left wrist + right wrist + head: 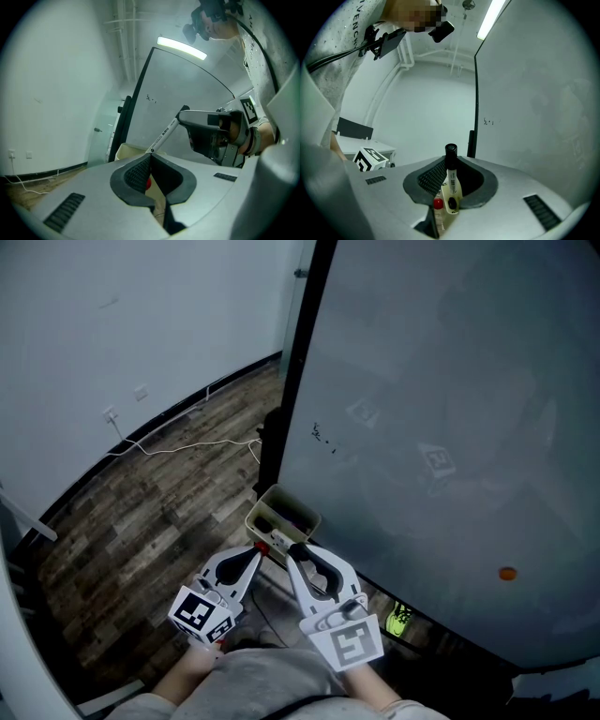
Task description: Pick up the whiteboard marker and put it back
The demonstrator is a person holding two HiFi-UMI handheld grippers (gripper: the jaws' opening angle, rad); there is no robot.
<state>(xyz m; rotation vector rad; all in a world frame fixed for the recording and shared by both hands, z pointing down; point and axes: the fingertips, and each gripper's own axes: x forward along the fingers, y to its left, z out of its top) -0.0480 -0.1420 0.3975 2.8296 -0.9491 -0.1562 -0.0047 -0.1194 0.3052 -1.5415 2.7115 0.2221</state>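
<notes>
My right gripper (449, 165) is shut on the whiteboard marker (451, 183), a white barrel with a black cap that sticks out past the fingertips. In the left gripper view the marker (163, 135) slants from the right gripper (186, 112) down to my left gripper (149, 156). That gripper's tips are closed together; I cannot tell whether they touch the marker's lower end. In the head view the left gripper (254, 552) and the right gripper (292, 551) hover side by side just in front of the beige tray (270, 498) at the whiteboard's (450, 409) lower left corner.
Something with a red cap (262, 547) lies in the tray below the jaws. An orange magnet (507, 573) sticks to the whiteboard. White cables (187, 444) trail across the wooden floor by the wall. The board's black frame (298, 362) stands just beyond the tray.
</notes>
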